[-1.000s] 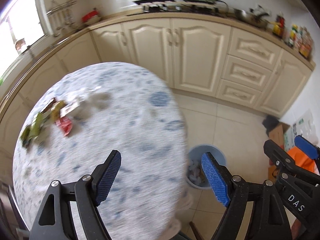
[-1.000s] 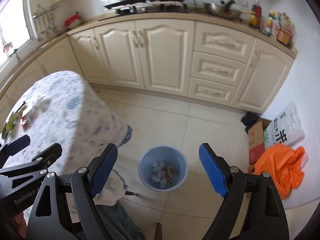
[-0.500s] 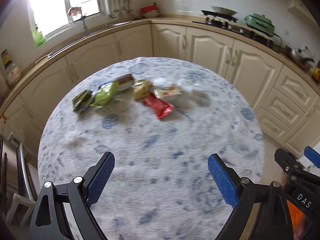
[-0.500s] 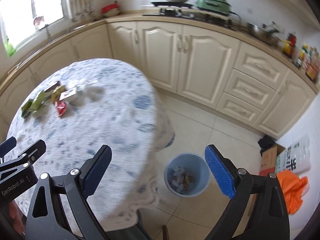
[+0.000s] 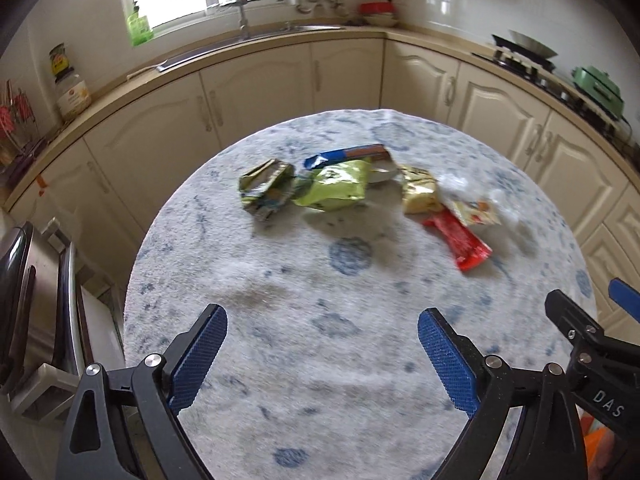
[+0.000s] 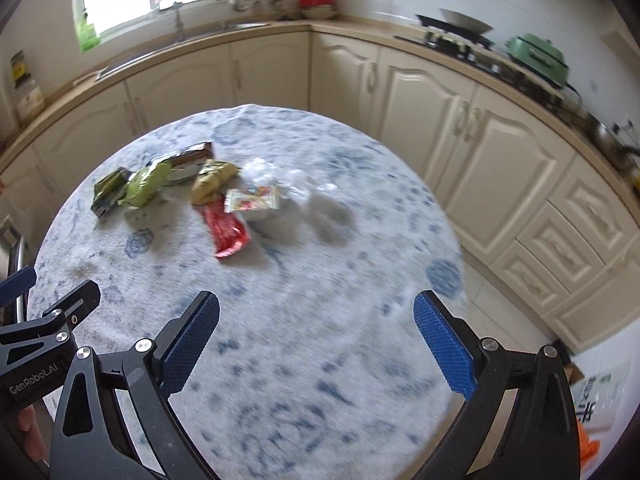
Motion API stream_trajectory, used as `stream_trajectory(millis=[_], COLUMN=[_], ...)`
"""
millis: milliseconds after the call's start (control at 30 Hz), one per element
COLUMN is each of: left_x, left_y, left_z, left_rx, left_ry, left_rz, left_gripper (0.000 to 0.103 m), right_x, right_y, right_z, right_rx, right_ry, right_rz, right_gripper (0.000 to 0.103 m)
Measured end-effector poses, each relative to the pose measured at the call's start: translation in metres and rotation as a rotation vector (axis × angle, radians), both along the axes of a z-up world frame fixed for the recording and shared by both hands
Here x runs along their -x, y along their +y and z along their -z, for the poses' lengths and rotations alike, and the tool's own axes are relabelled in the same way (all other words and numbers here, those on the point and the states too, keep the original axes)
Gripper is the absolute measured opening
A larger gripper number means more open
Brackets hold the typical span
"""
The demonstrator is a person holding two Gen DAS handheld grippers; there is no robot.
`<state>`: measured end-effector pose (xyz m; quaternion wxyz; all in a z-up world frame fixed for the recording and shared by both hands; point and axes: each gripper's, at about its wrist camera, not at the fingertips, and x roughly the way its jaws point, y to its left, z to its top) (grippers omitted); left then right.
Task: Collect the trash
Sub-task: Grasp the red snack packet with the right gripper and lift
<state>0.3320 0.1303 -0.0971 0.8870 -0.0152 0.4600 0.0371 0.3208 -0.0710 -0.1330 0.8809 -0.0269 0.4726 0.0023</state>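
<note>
Ahead, well beyond both my pairs of jaws, the wrappers lie in a loose row across the far half of the round table (image 5: 280, 360). My left gripper (image 5: 322, 356) and right gripper (image 6: 316, 344) stand wide open, nothing between them. A red wrapper (image 5: 460, 240) lies lengthwise, its near end angled toward my right. Lime-green packet (image 5: 336, 186) sits mid-row. "GenRobot.AI" and "DAS" show on my grippers; wrapper print is unreadable.
</note>
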Motion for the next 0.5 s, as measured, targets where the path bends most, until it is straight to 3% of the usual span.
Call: stream_trajectory(millis=[233,333,400,433,500], left_x=[-0.047,-0.066,-0.075,-0.079,-0.087], left_y=[0.027,0.036,0.04,0.041,0.042], left_z=[0.023,0.037,0.045,0.048,0.055], left_rx=[0.016,0.024,0.028,0.028,0.03], left_ry=[0.045,0.071,0.082,0.086,0.099], left_rz=[-0.054,-0.072,-0.085,-0.087,-0.089], left_gripper=[0.094,0.094,0.094,0.094,0.094], right_x=[-0.056,-0.077,-0.09,-0.092,-0.096], right_y=[0.034,0.04,0.044,0.045,0.047], right_z=[0.037,0.053,0.064,0.064,0.065], right_rx=[0.011,0.016,0.014,-0.002,-0.023], right_ry=[0.081,0.112,0.143,0.136,0.12], right_rz=[-0.088,-0.099,-0.109,-0.113,-0.132], right_gripper=[0.094,0.083,0.067,0.065,0.051])
